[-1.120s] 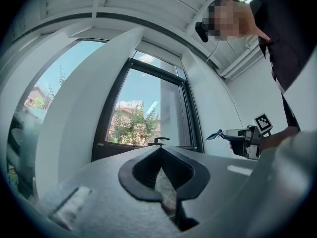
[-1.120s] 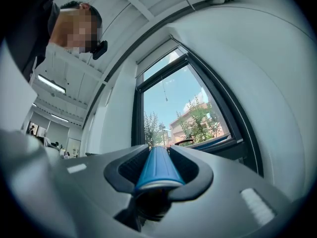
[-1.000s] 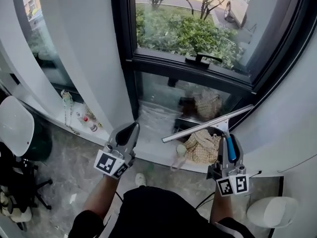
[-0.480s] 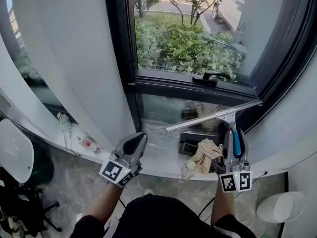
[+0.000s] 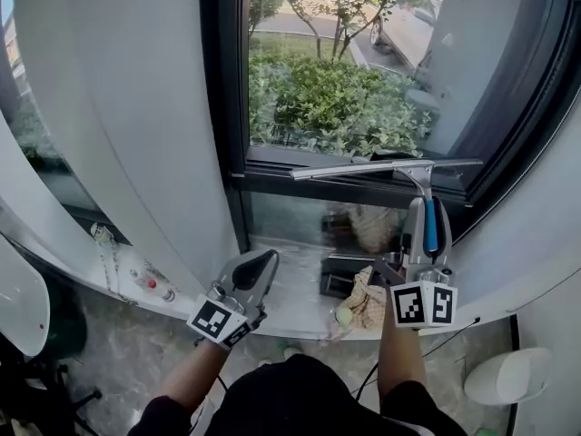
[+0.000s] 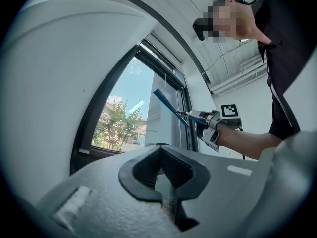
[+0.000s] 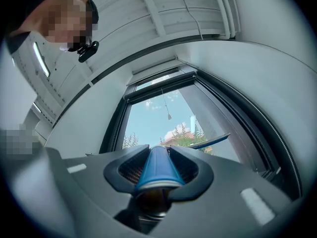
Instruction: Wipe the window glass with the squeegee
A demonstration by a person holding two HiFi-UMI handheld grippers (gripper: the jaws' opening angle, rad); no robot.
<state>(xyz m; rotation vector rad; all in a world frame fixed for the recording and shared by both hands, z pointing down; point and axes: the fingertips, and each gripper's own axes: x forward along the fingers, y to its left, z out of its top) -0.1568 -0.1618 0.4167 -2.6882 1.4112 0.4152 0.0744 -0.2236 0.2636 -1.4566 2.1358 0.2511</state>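
While the right gripper [image 5: 425, 214] clamps the squeegee [image 5: 363, 168] by its blue handle, its blade lies level at the foot of the glass [image 5: 336, 80]; best lift it to the glass's top, press evenly, pull straight down. Left gripper [image 5: 257, 266], jaws together and empty, hangs below the glass.

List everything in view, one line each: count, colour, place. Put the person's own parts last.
Squeegee: one, silver blade and blue handle, blade level in front of the window frame's crossbar.
Window glass: clear, straight ahead, green shrubs behind it.
Window frame: one, black, around the glass.
Wall: white, curved, left of the window.
Cloth: one, beige, crumpled on the sill below the squeegee.
Left gripper: one, grey, low by the sill, jaws together, nothing in them.
Right gripper: one, grey, pointing up, jaws shut on the squeegee's handle.
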